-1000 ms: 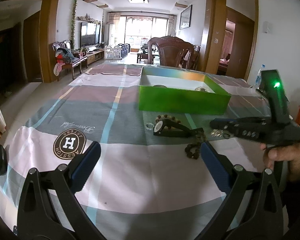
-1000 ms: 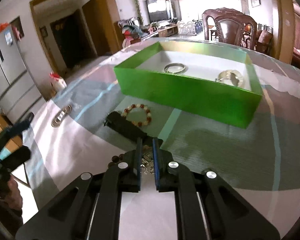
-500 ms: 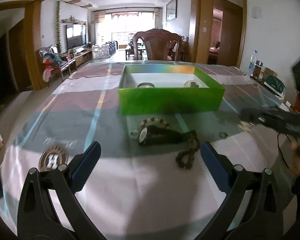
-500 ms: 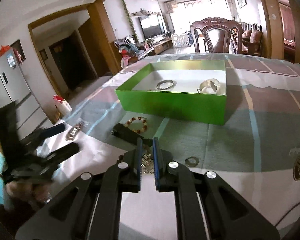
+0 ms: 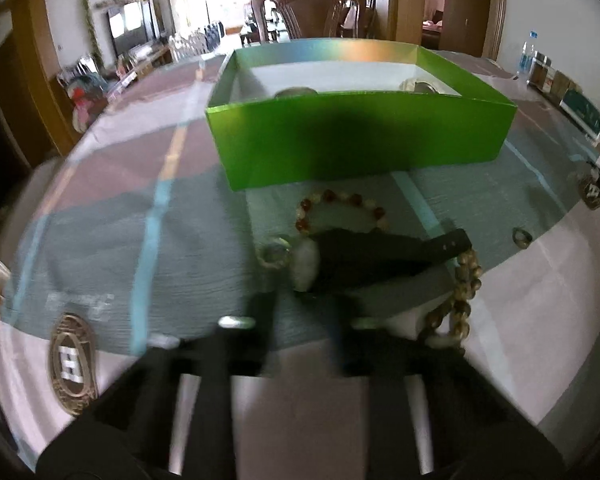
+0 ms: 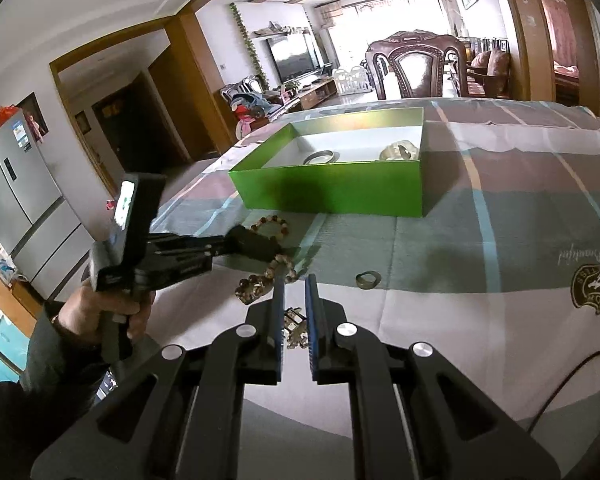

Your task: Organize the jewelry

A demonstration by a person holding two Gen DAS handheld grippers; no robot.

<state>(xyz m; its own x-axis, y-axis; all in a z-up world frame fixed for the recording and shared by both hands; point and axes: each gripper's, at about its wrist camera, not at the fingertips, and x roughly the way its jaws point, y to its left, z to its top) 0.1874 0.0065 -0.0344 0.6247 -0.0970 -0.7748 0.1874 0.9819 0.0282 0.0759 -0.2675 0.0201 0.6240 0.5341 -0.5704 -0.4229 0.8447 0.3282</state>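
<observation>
I keep my right tongs [image 6: 294,312] clenched on a small metal trinket [image 6: 294,330] bound for the green box [image 6: 332,190], while my left tongs [image 5: 300,316], nearly closed, reach the black watch [image 5: 364,252] on the worktop [image 6: 480,320].

Right gripper [image 6: 295,312] pinches a small metal trinket [image 6: 295,330] above the tablecloth [image 6: 480,320] — left gripper [image 6: 236,245] reaches the black watch [image 6: 256,244] near the green box [image 6: 332,192].

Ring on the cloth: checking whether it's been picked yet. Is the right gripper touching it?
Apart. Right wrist view: the ring lies right of the right gripper, bare tablecloth between them; the gripper is shut on a metal trinket.
</observation>
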